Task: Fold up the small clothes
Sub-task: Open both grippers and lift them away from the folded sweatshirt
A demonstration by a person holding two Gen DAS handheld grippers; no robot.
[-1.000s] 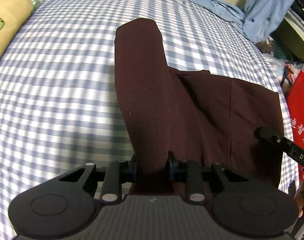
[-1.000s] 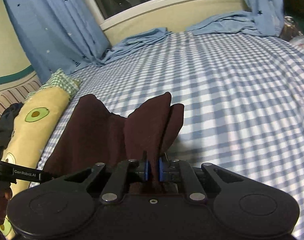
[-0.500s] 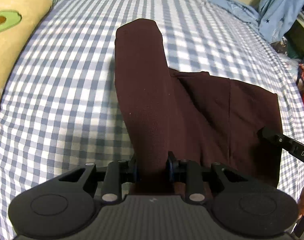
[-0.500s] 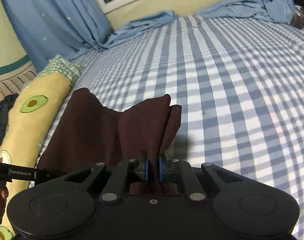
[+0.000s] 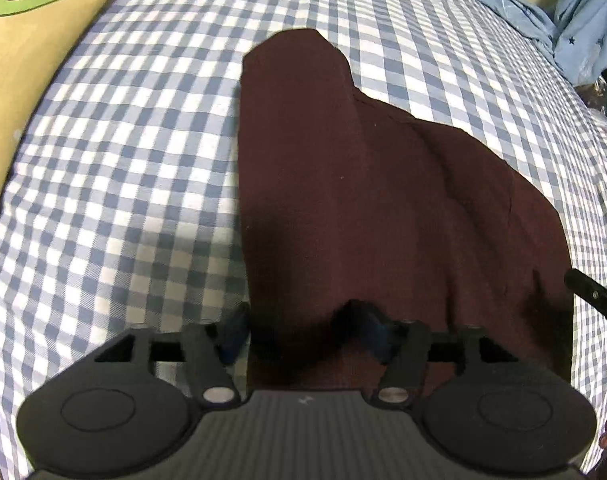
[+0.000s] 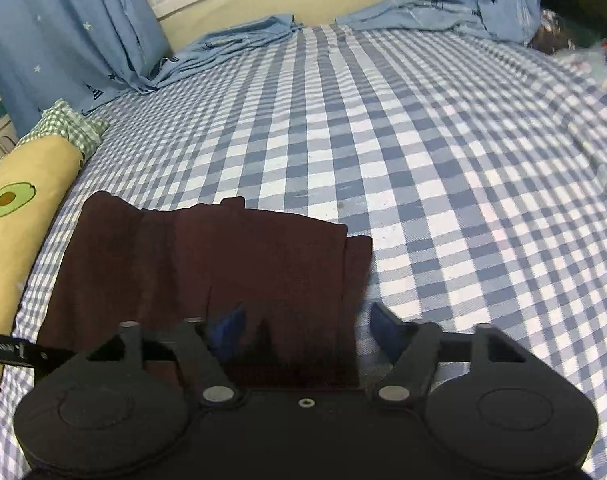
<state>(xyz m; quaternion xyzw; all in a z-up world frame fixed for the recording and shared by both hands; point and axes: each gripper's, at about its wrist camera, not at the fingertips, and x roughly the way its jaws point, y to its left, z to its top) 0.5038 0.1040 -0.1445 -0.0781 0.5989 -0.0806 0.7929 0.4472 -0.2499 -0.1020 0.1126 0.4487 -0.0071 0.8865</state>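
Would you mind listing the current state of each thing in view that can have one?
left gripper: open, jaws spread either side of the cloth.
right gripper: open, jaws spread over the garment's edge.
maroon garment: lying flat on the bed, folded over in layers.
checked bedsheet: spread out, slightly rumpled.
avocado pillow: lying along the bed's edge.
blue curtains: hanging, hems pooled on the bed.

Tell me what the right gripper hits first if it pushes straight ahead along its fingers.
The right gripper, jaws spread, would run into the dark maroon garment lying between and ahead of its fingers, then the checked bedsheet. Depth is uncertain.
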